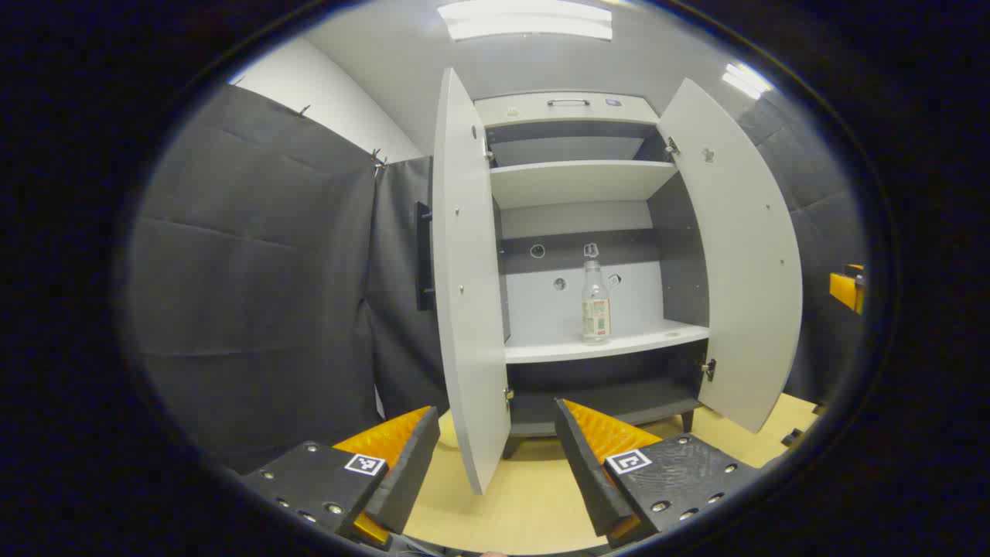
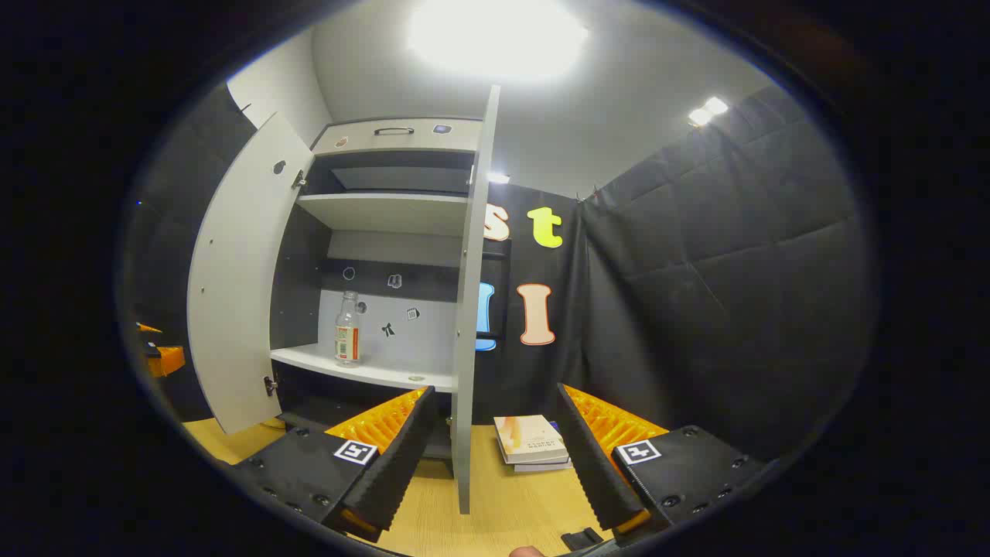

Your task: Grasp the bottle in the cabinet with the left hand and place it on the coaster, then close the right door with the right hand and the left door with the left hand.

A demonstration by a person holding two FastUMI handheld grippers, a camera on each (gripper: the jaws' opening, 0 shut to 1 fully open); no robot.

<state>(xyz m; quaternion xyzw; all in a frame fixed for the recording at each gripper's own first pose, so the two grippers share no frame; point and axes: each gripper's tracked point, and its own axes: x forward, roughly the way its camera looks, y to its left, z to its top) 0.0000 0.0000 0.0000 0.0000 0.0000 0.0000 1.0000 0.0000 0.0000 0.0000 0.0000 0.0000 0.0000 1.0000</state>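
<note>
Currently, the cabinet (image 1: 572, 108) stands on the surface (image 1: 510, 503) with both doors swung fully outward. In the left gripper view, the left door (image 1: 464, 294) is seen nearly edge-on just ahead of the left tool (image 1: 495, 445), and the right door (image 1: 735, 255) stands open at the far side of the opening. The bottle (image 1: 595, 303) stands upright on the lower shelf (image 1: 603, 344), toward the right half of that shelf and apart from both side walls; its body is clear with a label around the lower part. The upper shelf (image 1: 576, 182) lies above it. The left tool is held apart, with nothing between its 2 fingers, and it is well short of the bottle. In the right gripper view, the right door (image 2: 473, 309) is seen edge-on between the fingers of the right tool (image 2: 495, 445), slightly left of centre, and touches neither finger as far as can be told. The right tool is also held apart and grips nothing. This view shows the bottle (image 2: 347, 328) upright on the lower shelf (image 2: 356, 371), and the left door (image 2: 240, 286) open at the far side. A stack of 2 books (image 2: 534, 442) lies on the surface (image 2: 503, 510) beside the cabinet, in front of the booth wall (image 2: 719, 309).
</note>
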